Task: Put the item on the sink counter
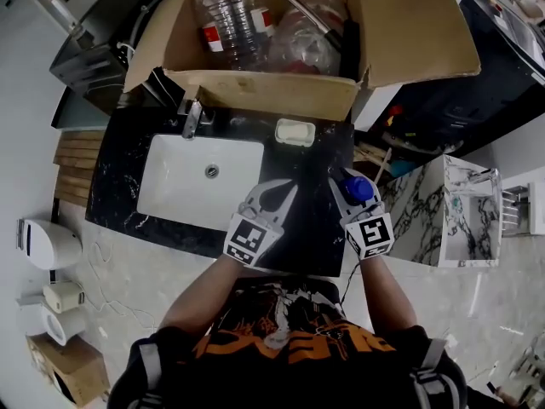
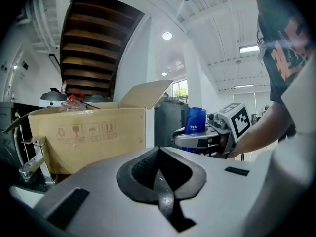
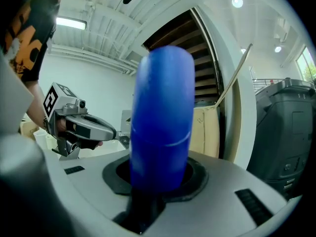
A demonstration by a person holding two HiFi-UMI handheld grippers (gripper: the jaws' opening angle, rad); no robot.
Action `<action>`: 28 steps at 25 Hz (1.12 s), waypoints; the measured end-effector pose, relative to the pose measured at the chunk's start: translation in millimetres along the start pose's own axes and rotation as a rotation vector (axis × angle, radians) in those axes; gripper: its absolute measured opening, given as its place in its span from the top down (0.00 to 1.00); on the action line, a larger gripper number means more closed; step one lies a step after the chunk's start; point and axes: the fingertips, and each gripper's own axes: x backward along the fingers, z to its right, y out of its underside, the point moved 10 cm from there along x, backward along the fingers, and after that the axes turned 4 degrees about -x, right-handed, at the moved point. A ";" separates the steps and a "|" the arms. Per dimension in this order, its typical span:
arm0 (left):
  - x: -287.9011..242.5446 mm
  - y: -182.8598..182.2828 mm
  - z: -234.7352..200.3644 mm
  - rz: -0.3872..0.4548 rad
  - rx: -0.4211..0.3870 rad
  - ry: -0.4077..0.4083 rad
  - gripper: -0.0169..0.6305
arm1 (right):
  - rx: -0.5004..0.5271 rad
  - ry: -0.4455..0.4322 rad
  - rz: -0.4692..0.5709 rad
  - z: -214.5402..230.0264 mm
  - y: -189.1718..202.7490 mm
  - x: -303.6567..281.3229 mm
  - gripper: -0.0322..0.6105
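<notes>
A blue bottle point(image 1: 358, 187) stands upright between the jaws of my right gripper point(image 1: 347, 182), which is shut on it over the right part of the black marble sink counter point(image 1: 317, 233). In the right gripper view the blue bottle point(image 3: 163, 117) fills the middle and hides the fingertips. My left gripper point(image 1: 274, 196) hangs just right of the white basin point(image 1: 197, 180), its jaws shut with nothing between them. From the left gripper point(image 2: 161, 176) view, the bottle point(image 2: 195, 120) shows to the right, held in the other gripper.
An open cardboard box point(image 1: 260, 90) with plastic bottles sits at the back of the counter, behind the faucet point(image 1: 192, 118). A soap dish point(image 1: 295, 132) lies beside the basin. A marble-patterned stand point(image 1: 460, 207) is on the right, a wooden step on the left.
</notes>
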 end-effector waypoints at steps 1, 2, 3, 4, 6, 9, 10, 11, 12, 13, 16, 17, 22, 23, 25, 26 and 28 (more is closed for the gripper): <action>-2.5 1.7 -0.8 -0.003 0.002 0.000 0.95 | -0.002 0.000 -0.005 0.9 2.9 -2.0 0.76; -5.1 3.3 -1.6 -0.006 0.005 -0.001 0.95 | -0.005 -0.001 -0.010 1.8 5.6 -3.9 0.76; -7.4 4.7 -2.5 -0.010 0.007 -0.003 0.95 | -0.008 -0.002 -0.014 2.9 8.0 -5.9 0.76; -9.4 5.9 -3.3 -0.014 0.010 -0.004 0.95 | -0.010 -0.002 -0.016 3.9 10.2 -7.8 0.76; -13.0 8.0 -4.8 -0.021 0.012 -0.006 0.95 | -0.012 -0.002 -0.021 5.7 14.2 -11.7 0.76; -20.6 13.0 -8.6 -0.031 0.017 -0.011 0.95 | -0.016 0.002 -0.034 11.6 21.7 -18.4 0.76; -22.7 15.3 -9.6 -0.036 0.024 -0.014 0.95 | -0.019 0.005 -0.041 13.7 25.0 -20.5 0.76; -23.7 17.7 -9.8 -0.043 0.032 -0.017 0.95 | -0.022 0.006 -0.048 15.2 28.6 -22.3 0.76; -23.8 20.0 -9.5 -0.049 0.038 -0.019 0.95 | -0.026 0.007 -0.057 16.2 32.5 -23.9 0.76; -23.5 22.2 -9.1 -0.054 0.042 -0.020 0.95 | -0.030 0.005 -0.066 16.7 36.5 -25.7 0.76; -24.2 30.4 -10.5 -0.074 0.042 -0.026 0.95 | -0.026 -0.004 -0.086 17.2 46.9 -32.8 0.76; -25.6 34.4 -12.1 -0.085 0.047 -0.030 0.95 | -0.020 -0.006 -0.092 17.3 49.7 -35.1 0.76; -29.1 52.2 -15.5 -0.142 0.081 -0.035 0.95 | -0.013 -0.020 -0.112 13.2 59.1 -42.8 0.76; -30.7 53.6 -14.5 -0.149 0.081 -0.028 0.95 | -0.011 -0.022 -0.117 13.5 60.8 -44.5 0.76; -34.6 53.9 -12.5 -0.155 0.080 -0.015 0.95 | -0.001 -0.025 -0.134 15.0 65.7 -48.4 0.76; -36.5 53.6 -11.7 -0.155 0.081 -0.010 0.95 | 0.002 -0.025 -0.143 15.8 68.5 -50.5 0.76; -39.2 53.2 -10.0 -0.156 0.081 0.000 0.95 | -0.003 -0.026 -0.153 16.7 72.1 -53.9 0.76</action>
